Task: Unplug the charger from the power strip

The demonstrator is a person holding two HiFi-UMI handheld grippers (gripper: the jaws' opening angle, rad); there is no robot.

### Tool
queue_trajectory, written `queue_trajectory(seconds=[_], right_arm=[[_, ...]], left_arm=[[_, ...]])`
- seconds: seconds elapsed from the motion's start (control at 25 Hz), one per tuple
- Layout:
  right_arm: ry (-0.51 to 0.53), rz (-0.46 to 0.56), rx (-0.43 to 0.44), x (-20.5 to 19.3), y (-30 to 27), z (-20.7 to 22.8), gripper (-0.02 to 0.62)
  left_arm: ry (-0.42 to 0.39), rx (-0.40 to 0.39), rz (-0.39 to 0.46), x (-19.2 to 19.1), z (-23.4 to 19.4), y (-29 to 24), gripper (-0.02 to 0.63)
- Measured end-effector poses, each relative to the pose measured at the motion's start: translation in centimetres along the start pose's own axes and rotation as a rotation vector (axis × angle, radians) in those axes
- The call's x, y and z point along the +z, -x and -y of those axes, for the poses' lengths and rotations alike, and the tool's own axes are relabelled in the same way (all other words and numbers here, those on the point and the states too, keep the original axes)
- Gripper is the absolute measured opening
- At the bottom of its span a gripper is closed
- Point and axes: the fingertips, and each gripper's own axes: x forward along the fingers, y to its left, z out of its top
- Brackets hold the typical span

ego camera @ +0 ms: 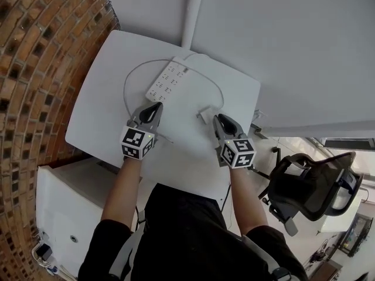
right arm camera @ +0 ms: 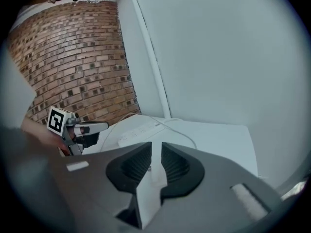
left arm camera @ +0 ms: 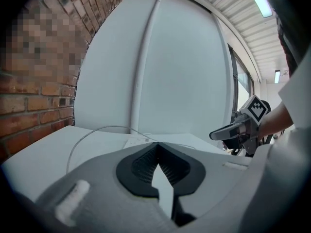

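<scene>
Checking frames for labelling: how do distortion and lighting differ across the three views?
Head view: sharp, evenly lit, brick wall bowed by the lens. Left gripper view: fisheye, dark corners, bright ceiling lamp. Right gripper view: same fisheye vignette, white pipe curved.

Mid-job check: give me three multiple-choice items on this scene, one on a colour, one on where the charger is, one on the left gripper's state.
1. The power strip is: A black; B white; C orange.
2. The charger is: A plugged into the power strip; B lying on the table ahead of the right gripper; C hanging off the table edge.
3. The left gripper's jaws are: A wide apart; B closed on the charger; C together, empty.
Key: 1 B, its casing is white. 2 B, it lies loose, apart from the strip. 3 C, the tips meet in the left gripper view.
</scene>
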Motion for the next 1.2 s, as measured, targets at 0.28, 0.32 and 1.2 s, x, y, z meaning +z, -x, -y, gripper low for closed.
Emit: queue_trajectory(seconds=[0.28,0.32,1.2], right_arm=[[0.011,0.078,0.014,0.5,2.6,-2.6,0.015],[0.013,0.082,0.017,0.3,3.1,-3.1,0.012],[0.107,0.265,0.027,-4.7,29.5,-2.2,0.006]], left_arm=[[0.093,0.035,0.066,0.4,1.4,5.6,0.002],[0.09,0.035,0.059,0.2,1.8,6.3,0.002],[0.064,0.072,0.198,0.7,24.0,17.8,0.002]])
